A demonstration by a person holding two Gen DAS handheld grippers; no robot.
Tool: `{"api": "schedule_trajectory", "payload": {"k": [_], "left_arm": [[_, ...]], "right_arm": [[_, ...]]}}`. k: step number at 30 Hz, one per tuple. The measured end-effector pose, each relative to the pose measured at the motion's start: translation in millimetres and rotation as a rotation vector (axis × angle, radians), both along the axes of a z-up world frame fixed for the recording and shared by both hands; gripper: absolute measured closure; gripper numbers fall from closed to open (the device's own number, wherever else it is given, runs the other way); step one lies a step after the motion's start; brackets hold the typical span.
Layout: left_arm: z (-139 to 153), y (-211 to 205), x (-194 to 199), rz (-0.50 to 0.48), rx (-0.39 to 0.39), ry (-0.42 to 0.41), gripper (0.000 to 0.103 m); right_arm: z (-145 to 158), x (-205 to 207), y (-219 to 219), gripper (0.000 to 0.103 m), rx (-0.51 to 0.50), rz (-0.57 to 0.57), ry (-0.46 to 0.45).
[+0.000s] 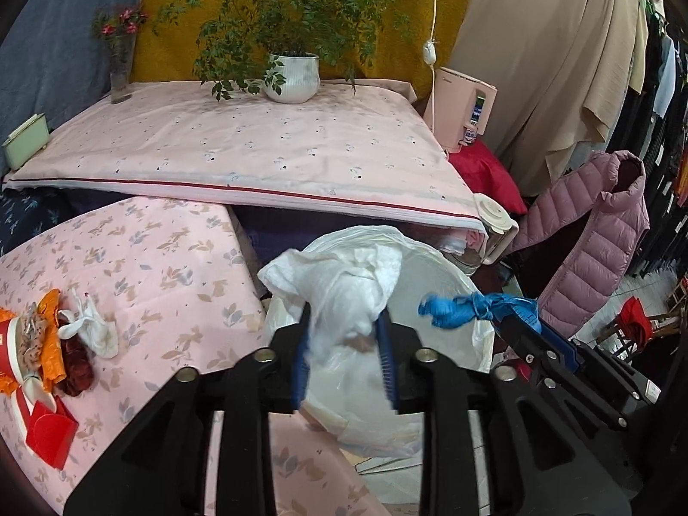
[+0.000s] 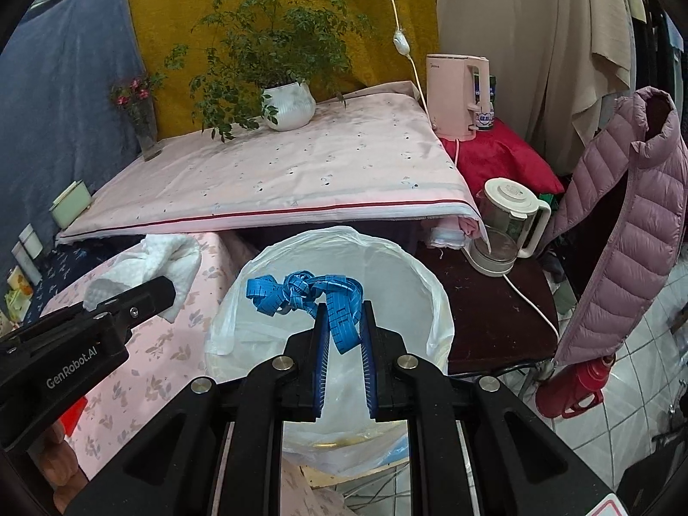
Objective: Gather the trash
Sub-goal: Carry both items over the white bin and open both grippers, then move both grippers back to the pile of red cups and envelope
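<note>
Over the white-lined round trash bin [image 2: 430,301], the left tool [image 1: 344,335] loosely brackets a soft crumpled white tissue [image 1: 339,284] while the right tool [image 2: 344,327] pinches a limp blue tape tangle [image 2: 301,292] (both featherlight, best gripped mid-bunch).

Both wrist views look steeply down, close over the lined bin [image 2: 327,266], from opposite sides.

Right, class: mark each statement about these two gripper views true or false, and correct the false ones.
1. The right gripper holds a blue tape. True.
2. The bin is lined with a black bag. False: the liner is whitish and translucent.
3. The left gripper has a white tissue between its fingers. True.
4. The potted plant stands on the floor. False: it stands on the pink-covered table.
</note>
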State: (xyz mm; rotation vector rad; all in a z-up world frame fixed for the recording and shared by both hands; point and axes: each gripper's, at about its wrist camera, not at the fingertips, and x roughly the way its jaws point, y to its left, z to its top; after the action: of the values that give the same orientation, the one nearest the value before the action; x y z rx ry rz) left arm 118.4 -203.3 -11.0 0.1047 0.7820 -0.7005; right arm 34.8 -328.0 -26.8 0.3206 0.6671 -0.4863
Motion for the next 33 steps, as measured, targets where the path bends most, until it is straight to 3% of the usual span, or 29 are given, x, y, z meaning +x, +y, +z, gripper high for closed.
{"api": "schedule_trajectory", "payload": {"k": [5,7,15,19,33], "left_arm": [[-3,-1,5,0.023,-0.001,-0.016,0.043],[-3,1,7,0.033,0.001,-0.024,0.039],[-5,13,18,0.076,0.010,-0.021,0.035],[-6,22,21,0.107,0.019,-0.028,0.030],[-7,68,26,0.214,0.013,-0.007,0.024]], "right_arm": [[-5,8,-5,0.090,0.003,-0.001,0.009],[-6,11,-5,0.090,0.007,-0.001,0.012],[-7,25,2,0.086,0.007,0.012,0.014],[-4,29,9,0.061,-0.002,0.007,0.005],[7,30,43,0.046,-0.018,0.054,-0.005]]}}
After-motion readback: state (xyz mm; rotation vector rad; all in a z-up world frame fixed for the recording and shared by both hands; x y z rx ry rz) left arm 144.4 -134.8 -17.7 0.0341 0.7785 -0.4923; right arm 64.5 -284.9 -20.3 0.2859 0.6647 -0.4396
